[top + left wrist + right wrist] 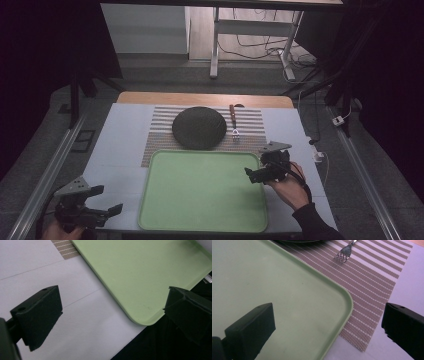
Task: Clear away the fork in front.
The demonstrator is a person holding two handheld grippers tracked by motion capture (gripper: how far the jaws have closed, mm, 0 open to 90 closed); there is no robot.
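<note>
A green tray (pixel 200 195) lies on the surface. The left gripper (pixel 109 201) and right gripper (pixel 256 175) flank its corners, jaws apart, holding nothing.

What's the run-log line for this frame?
left claw: open, beside tray | right claw: open, over tray's far right corner | fork, plate: on mat

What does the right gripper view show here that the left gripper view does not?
Right gripper view alone: the fork lying on the striped placemat, the edge of the dark plate at the top, and the tray's far right corner. Left gripper view alone: the tray's near left corner and the table's front edge with dark space beyond it. Both share: the empty green tray, the white table cover, a piece of the striped placemat, and open jaws holding nothing.
</note>
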